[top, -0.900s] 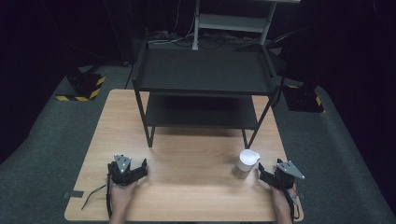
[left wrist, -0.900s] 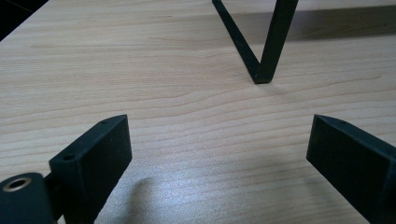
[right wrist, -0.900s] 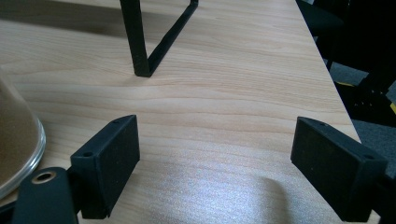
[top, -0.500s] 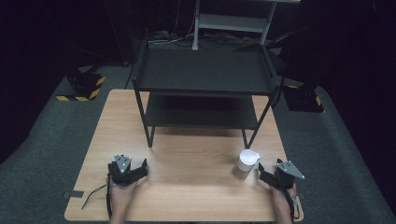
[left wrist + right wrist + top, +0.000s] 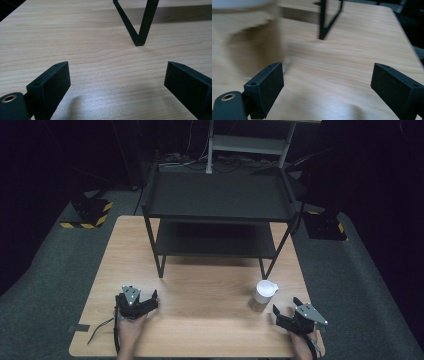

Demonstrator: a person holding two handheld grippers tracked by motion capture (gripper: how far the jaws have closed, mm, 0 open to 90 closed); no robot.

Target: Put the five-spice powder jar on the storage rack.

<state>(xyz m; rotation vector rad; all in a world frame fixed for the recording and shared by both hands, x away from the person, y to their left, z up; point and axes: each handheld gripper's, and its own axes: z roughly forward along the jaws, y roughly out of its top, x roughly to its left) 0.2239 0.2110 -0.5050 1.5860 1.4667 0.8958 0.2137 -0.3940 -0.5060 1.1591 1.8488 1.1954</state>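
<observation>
On the light wooden table (image 5: 200, 295), the left gripper (image 5: 150, 301) rests at the lower left of the high view, its jaws spread wide. The right gripper (image 5: 285, 312) sits lower right, also spread, just beside a white lidded cup (image 5: 262, 295). A black two-tier metal shelf (image 5: 217, 205) stands at centre.

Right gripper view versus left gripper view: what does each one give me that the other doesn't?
The right gripper view has the jar, blurred and close, just past the right tool's own left jaw, plus the table's far edge with dark floor beyond. The left gripper view has bare tabletop ahead of the left tool. Both show open jaws with nothing between them, the wooden table and one black leg of the shelf rack standing on it.
</observation>
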